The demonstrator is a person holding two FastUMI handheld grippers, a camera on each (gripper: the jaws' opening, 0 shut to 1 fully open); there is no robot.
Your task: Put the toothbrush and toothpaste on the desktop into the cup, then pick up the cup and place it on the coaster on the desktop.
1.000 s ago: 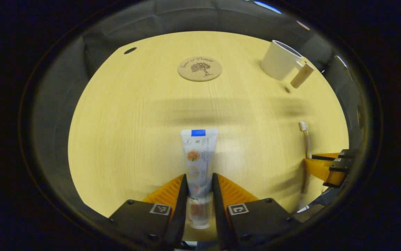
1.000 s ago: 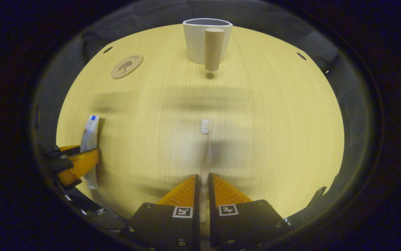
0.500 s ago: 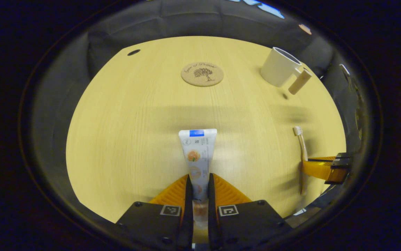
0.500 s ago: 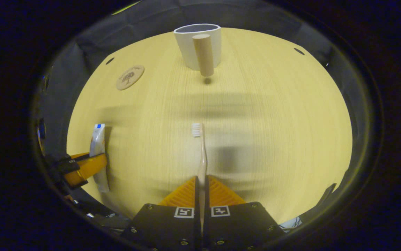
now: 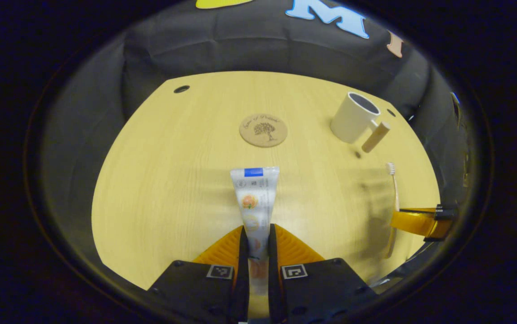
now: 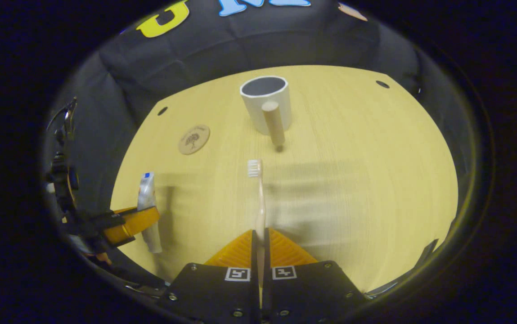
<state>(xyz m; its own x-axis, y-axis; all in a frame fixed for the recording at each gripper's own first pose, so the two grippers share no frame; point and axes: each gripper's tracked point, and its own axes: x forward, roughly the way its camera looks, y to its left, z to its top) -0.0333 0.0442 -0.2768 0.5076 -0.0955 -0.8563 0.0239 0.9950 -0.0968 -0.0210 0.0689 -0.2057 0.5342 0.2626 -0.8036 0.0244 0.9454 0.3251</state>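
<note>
In the left gripper view, the left tongs [image 5: 255,234] pinch the toothpaste tube [image 5: 254,198] near its cap end, its crimped end pointing to 12 o'clock above the worktop [image 5: 164,180]. The cork coaster [image 5: 263,130] lies farther off at 12 o'clock, the white cup [image 5: 354,118] with its wooden handle at 2 o'clock. In the right gripper view, the right tongs [image 6: 260,236] pinch the toothbrush [image 6: 259,198] by its handle, bristles toward the cup [image 6: 267,103] at 12 o'clock.
</note>
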